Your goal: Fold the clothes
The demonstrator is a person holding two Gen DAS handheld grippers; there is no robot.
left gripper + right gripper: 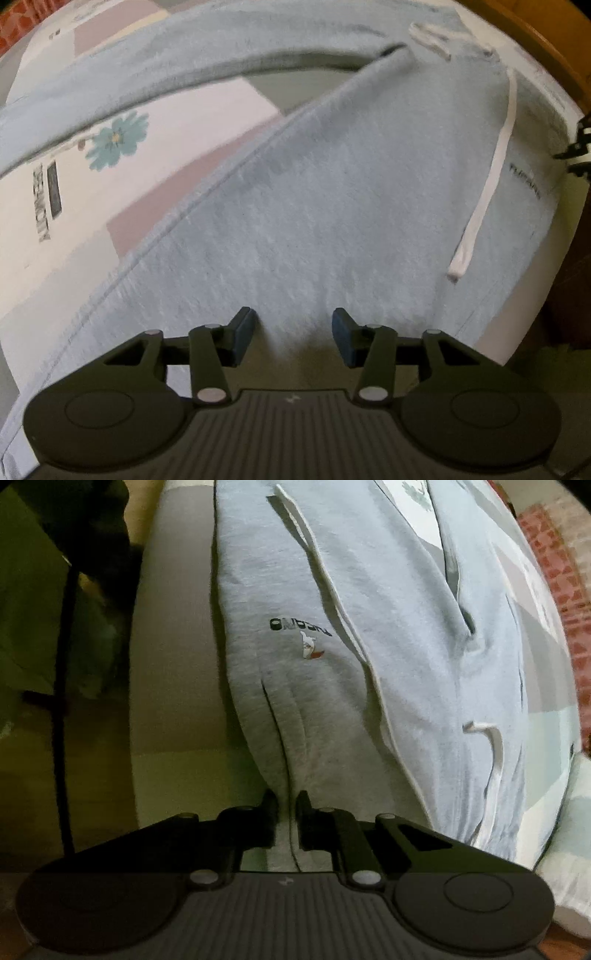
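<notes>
Grey sweatpants (332,657) lie on the bed (207,110), legs running far from both tools. Right tool (286,805) is pinched narrow on the near waistband edge; left tool (293,325) gapes half-wide above the fabric.

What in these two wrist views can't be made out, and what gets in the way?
- Left wrist view: the small print on the sweatpants is too blurred to read.
- Left wrist view: the far trouser leg is smeared by motion blur.
- Right wrist view: whether the right tool pinches the waistband is unclear; its own body hides the fabric edge.
- Right wrist view: the dark left side is too dim to identify.
</notes>
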